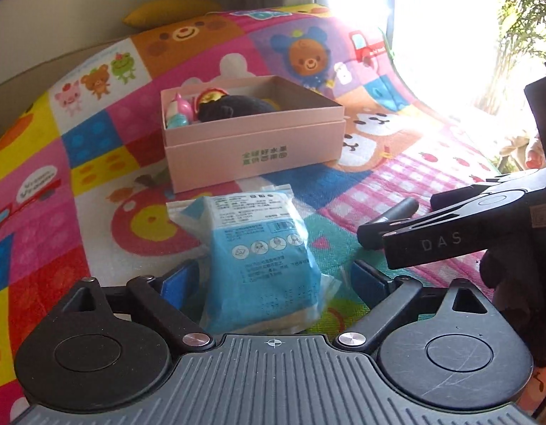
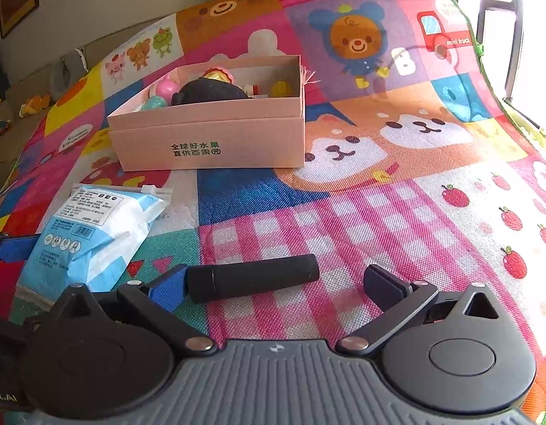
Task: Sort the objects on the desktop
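Note:
A blue-and-white sealed packet lies on the mat between the blue pads of my left gripper. The jaws stand wide and I see no pad pressing on it. The same packet shows at the left of the right wrist view. A black cylinder lies crosswise between the fingers of my right gripper, its left end close against the blue left pad. That gripper is open too. Further back stands the pink cardboard box, holding a dark cloth item and small toys.
Everything rests on a colourful cartoon play mat. My right gripper's black fingers reach in from the right of the left wrist view, beside the cylinder. A bright window is at the right, and a yellow cushion lies behind the mat.

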Demonstrator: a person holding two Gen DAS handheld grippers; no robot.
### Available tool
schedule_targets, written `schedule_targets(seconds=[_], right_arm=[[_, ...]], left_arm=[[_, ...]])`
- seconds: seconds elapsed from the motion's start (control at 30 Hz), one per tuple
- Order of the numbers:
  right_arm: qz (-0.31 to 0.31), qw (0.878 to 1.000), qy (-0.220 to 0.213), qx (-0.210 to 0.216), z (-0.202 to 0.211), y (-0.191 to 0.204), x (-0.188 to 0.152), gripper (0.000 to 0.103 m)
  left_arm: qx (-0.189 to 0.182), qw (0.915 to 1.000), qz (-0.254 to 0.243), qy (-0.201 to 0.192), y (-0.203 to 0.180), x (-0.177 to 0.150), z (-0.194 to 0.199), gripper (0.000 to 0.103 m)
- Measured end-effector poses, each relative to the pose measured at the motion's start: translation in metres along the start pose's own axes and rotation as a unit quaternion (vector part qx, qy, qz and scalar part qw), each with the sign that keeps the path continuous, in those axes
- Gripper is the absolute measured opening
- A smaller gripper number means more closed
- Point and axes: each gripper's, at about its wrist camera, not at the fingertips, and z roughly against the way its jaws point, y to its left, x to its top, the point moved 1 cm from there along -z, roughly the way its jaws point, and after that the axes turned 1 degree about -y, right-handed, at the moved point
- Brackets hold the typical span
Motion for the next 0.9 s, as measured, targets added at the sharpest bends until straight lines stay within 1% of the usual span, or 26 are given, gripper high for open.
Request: schedule_targets(seconds=[0.1, 0.17, 0.27, 0.33, 0.4, 0.5, 0.53, 0.63, 0.7, 0.73, 0.8, 0.9], right_arm=[[0.012, 1.000, 0.008, -0.009, -0.003, 0.004, 0.000, 0.103], [0.021, 1.000, 0.014, -0.018, -0.005, 0.007, 0.001, 0.103], [0.021, 1.000, 0.016, -0.015, -0.005, 0.005, 0.001, 0.103], [0.026, 1.000, 0.016, -0.007, -0.004, 0.004, 0.001, 0.103], [0.027, 0.999, 0.016, 0.010, 0.000, 0.002, 0.000, 0.103], [0.019, 0.999, 0.000, 0.038, 0.014, -0.002, -0.004, 0.103], [0.023, 0.999, -0.013, 0.037, 0.021, -0.002, -0.006, 0.103], [0.044, 0.997, -0.059, 0.015, 0.039, -0.003, -0.010, 0.103], [0.038, 0.996, -0.085, 0.000, 0.046, -0.008, -0.011, 0.103], [0.023, 0.995, -0.092, -0.006, 0.047, -0.013, -0.011, 0.103], [-0.006, 0.997, -0.082, -0.015, 0.041, -0.022, -0.010, 0.103], [-0.020, 0.997, -0.067, -0.019, 0.034, -0.026, -0.009, 0.103]], left_arm=[[0.022, 0.9997, 0.004, 0.008, 0.009, -0.002, -0.005, 0.101], [0.036, 0.9991, 0.009, 0.020, 0.013, -0.005, -0.011, 0.103], [0.032, 0.9990, 0.026, 0.018, 0.019, -0.008, -0.012, 0.103], [0.034, 0.9990, 0.024, 0.014, 0.018, -0.009, -0.012, 0.103], [0.035, 0.9991, 0.024, 0.009, 0.017, -0.010, -0.011, 0.103], [0.033, 0.9991, 0.026, 0.007, 0.017, -0.011, -0.011, 0.103], [0.033, 0.9991, 0.026, 0.006, 0.018, -0.011, -0.011, 0.103], [0.033, 0.9991, 0.027, 0.007, 0.018, -0.011, -0.011, 0.103], [0.033, 0.9991, 0.027, 0.007, 0.018, -0.011, -0.011, 0.103], [0.033, 0.9991, 0.026, 0.007, 0.018, -0.010, -0.011, 0.103], [0.034, 0.9991, 0.026, 0.007, 0.018, -0.010, -0.011, 0.103], [0.040, 0.9989, 0.023, 0.008, 0.016, -0.010, -0.010, 0.103]])
